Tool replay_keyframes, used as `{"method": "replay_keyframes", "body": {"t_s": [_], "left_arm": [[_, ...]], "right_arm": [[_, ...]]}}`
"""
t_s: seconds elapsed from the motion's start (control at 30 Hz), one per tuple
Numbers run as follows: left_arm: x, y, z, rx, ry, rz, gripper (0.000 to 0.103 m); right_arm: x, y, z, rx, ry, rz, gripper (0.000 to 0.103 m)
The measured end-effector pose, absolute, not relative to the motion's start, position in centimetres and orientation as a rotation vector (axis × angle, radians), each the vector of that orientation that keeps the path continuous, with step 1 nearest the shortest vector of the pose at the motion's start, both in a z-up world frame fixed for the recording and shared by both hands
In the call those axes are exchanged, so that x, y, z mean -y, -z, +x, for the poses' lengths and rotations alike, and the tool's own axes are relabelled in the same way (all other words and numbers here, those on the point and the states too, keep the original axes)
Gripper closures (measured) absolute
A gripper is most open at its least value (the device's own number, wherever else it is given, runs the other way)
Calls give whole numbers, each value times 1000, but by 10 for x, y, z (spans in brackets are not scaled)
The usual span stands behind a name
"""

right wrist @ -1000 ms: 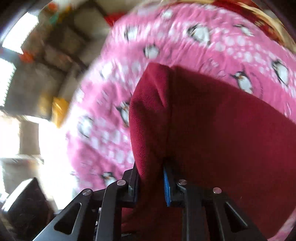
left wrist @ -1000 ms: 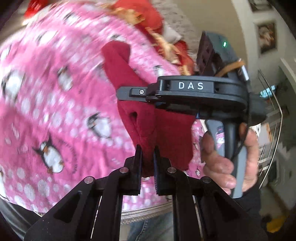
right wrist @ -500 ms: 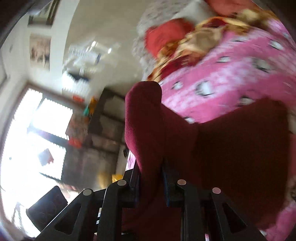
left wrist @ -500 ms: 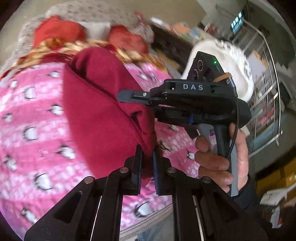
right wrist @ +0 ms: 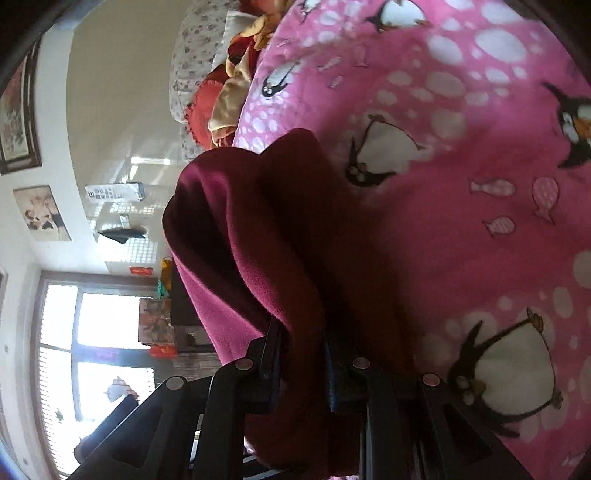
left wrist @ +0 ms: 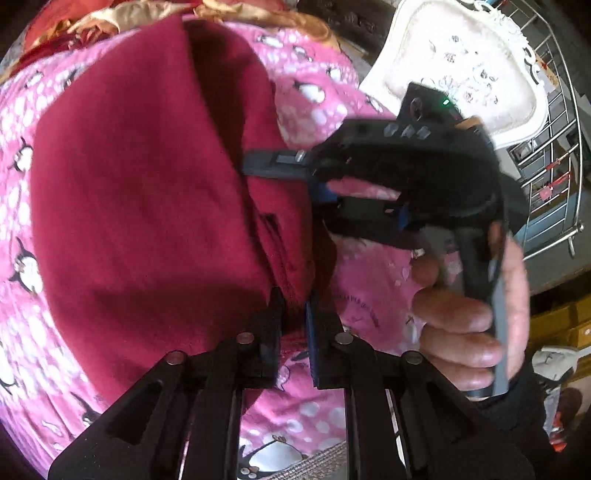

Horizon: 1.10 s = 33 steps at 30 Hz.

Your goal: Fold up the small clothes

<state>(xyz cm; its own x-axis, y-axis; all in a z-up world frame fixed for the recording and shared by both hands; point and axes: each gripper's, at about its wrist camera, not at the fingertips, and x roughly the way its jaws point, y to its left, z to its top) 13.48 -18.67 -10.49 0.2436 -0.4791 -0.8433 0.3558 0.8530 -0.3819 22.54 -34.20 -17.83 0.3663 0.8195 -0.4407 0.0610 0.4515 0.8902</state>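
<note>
A dark red fleece garment (left wrist: 140, 184) hangs over a pink penguin-print blanket (left wrist: 321, 92). My left gripper (left wrist: 293, 306) is shut on the garment's lower edge. In the left wrist view the right gripper (left wrist: 258, 164) reaches in from the right, held by a hand (left wrist: 465, 317), and pinches the same garment higher up. In the right wrist view the red garment (right wrist: 258, 240) bunches in folds between the fingers of my right gripper (right wrist: 303, 354), which is shut on it, with the blanket (right wrist: 461, 203) close behind.
A white ornate chair (left wrist: 461, 62) and a metal railing (left wrist: 554, 166) stand at the right. Red and gold bedding (left wrist: 92, 18) lies beyond the blanket. In the right wrist view a bright window (right wrist: 92, 332) and framed pictures (right wrist: 14, 122) are at the left.
Both grippers swung with the garment and rolled. The garment spread wider over the blanket in the left view, and the blanket now fills the right view closer up.
</note>
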Motion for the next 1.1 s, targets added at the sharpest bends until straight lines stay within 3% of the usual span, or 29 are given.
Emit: {"method": "replay_keyframes", "body": {"t_s": [0.1,0.17,0.2,0.4,0.47,0.6,0.63,0.67,0.8,0.97,1.0,1.03,1.07,1.1], "left_arm": [[187,98,132,-1182,603,-121,88],[190,99,130,-1185,617,-111,88],[191,99,130,-1190,620,-112,88],[179,97,124,-1182,636,-164,88],[164,89,119,-1165,642,-183,88],[133,77,117,-1136,576,-199,88],[121,75,118,-1129,549,-212,88],[112,73,120,-1121,526,-224,88],[81,78,137,-1117,445,-280,88],[51,91,171,-1155,370,-420,88],[45,92,177,-1156,365,-448,85],[35,93,184,-1165,357,-489,74],[27,94,188,-1167,352,-519,68],[20,94,192,-1163,343,-545,51]], "right_arm": [[351,166,217,-1088,-601,968,71],[351,140,211,-1044,-570,860,36],[351,120,208,-1006,-573,807,32],[309,43,228,-962,-648,497,33],[288,35,242,-988,-652,391,51],[253,58,281,-1074,-638,312,76],[246,62,287,-1090,-633,307,92],[244,65,290,-1098,-633,304,96],[264,67,283,-1098,-518,305,97],[274,127,299,-1201,-409,336,97],[277,125,296,-1191,-414,360,97],[279,117,291,-1172,-428,376,95],[282,108,284,-1150,-439,385,85],[287,97,274,-1116,-443,400,73]]}}
